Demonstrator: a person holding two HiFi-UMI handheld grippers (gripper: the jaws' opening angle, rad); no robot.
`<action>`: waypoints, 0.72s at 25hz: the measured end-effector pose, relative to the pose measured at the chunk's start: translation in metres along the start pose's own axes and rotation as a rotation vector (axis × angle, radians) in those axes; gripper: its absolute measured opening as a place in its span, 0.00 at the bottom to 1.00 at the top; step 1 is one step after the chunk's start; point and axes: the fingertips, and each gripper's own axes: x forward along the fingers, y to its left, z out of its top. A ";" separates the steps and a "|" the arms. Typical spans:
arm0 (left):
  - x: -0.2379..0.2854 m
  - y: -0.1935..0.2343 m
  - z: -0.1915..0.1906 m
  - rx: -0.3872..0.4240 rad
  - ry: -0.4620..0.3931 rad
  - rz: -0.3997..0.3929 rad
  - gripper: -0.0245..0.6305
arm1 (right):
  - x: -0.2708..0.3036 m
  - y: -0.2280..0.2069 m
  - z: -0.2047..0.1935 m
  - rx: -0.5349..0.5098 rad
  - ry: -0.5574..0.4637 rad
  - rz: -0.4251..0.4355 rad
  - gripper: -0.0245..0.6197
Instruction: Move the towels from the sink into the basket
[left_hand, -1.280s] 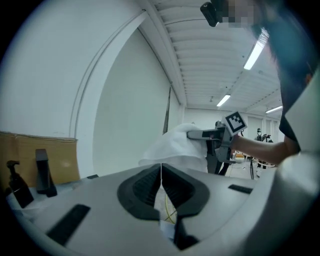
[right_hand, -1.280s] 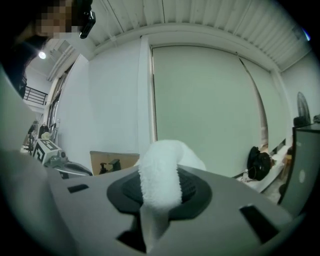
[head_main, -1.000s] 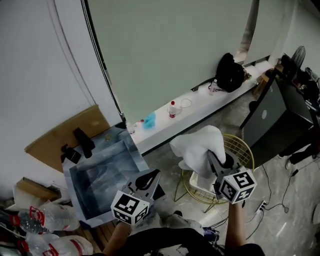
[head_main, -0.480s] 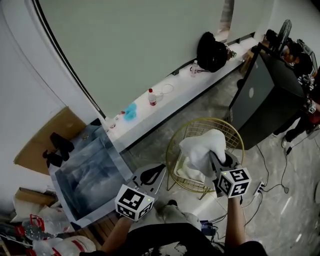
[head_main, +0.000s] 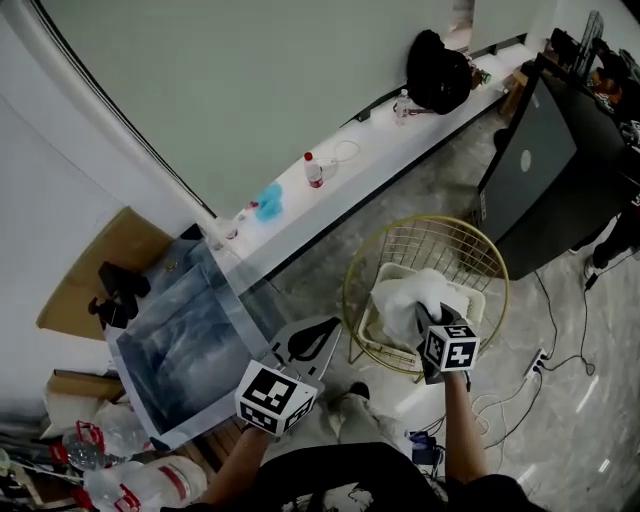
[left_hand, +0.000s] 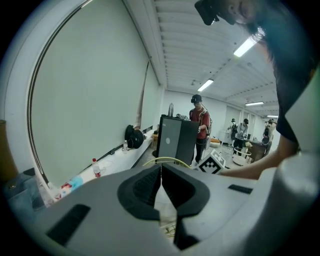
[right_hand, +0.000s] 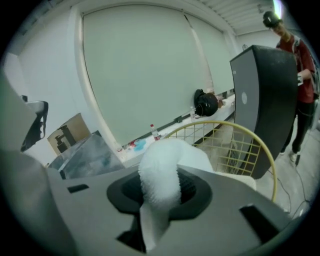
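Observation:
My right gripper (head_main: 433, 322) is shut on a white towel (head_main: 408, 300) and holds it low inside the gold wire basket (head_main: 458, 232). More white cloth (head_main: 470, 300) lies in the basket beneath it. In the right gripper view the towel (right_hand: 160, 172) bulges out between the pads, with the basket rim (right_hand: 260, 145) just beyond. The grey sink (head_main: 185, 345) stands to the left and I see no towel in it. My left gripper (head_main: 308, 345) hovers between sink and basket, its pads (left_hand: 150, 185) pressed together with nothing between them.
A black cabinet (head_main: 540, 170) stands right of the basket. A white ledge (head_main: 350, 180) along the wall carries bottles and a black bag (head_main: 440, 72). Cardboard (head_main: 95, 265) and plastic bottles (head_main: 130, 482) sit by the sink. Cables (head_main: 540, 365) run over the floor. People (left_hand: 200, 120) stand behind.
My right gripper has come down with the towel, from above the basket's rim to inside it. The left gripper has stayed shut between sink and basket.

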 end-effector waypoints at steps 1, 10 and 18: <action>0.002 0.003 0.000 -0.002 0.003 0.004 0.05 | 0.010 -0.001 -0.008 0.008 0.020 0.006 0.17; 0.010 0.018 -0.011 -0.027 0.037 0.045 0.05 | 0.086 -0.003 -0.085 0.071 0.250 0.044 0.18; 0.002 0.033 -0.029 -0.071 0.069 0.093 0.05 | 0.111 -0.003 -0.121 0.080 0.320 0.065 0.28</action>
